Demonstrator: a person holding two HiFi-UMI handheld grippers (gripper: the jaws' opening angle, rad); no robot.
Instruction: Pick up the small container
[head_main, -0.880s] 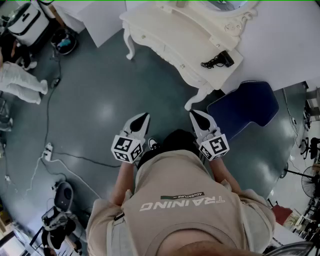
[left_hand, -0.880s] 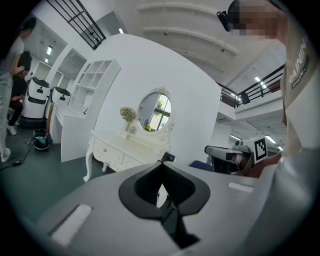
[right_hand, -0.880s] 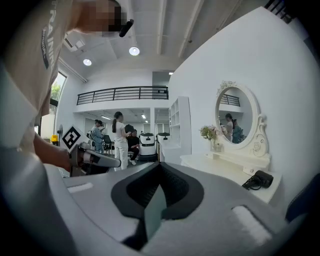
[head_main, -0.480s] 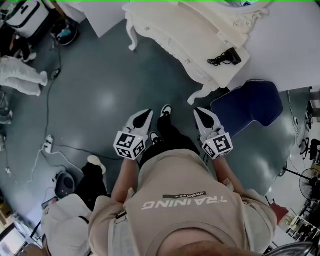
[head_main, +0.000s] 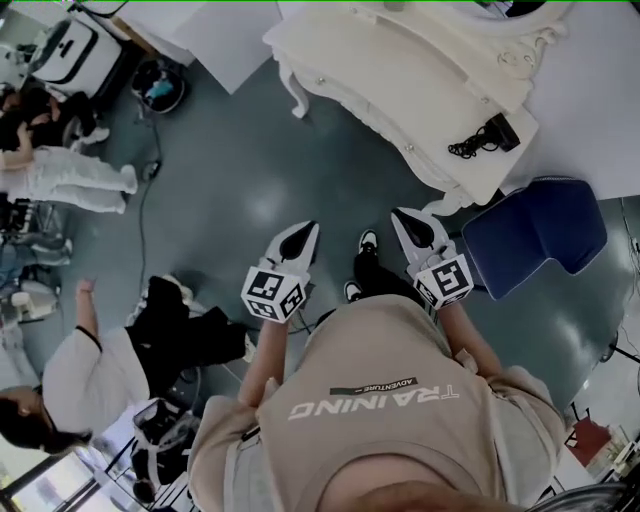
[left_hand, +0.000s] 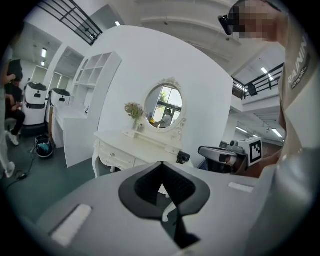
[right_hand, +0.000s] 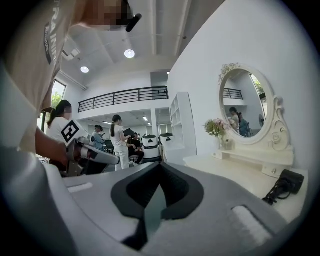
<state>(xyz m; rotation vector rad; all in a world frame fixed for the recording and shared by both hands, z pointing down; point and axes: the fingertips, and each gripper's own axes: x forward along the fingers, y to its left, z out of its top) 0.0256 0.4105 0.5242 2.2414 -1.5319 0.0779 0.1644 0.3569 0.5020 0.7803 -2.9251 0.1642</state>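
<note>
I see no small container that I can pick out for certain. My left gripper and right gripper are held side by side at waist height above the floor, pointing toward the white dressing table. Both are shut with nothing between the jaws. In the left gripper view my left gripper has its tips together, and the table stands ahead with an oval mirror and a flower vase. In the right gripper view my right gripper is also shut, and the vase stands on the table.
A black corded device lies on the table's near corner. A dark blue chair stands to the right of the table. People and equipment are at the left, with cables on the grey floor.
The view has shifted: the dressing table and blue chair now lie further right and nearer. A person crouching at the lower left has come into view. Both grippers stay shut.
</note>
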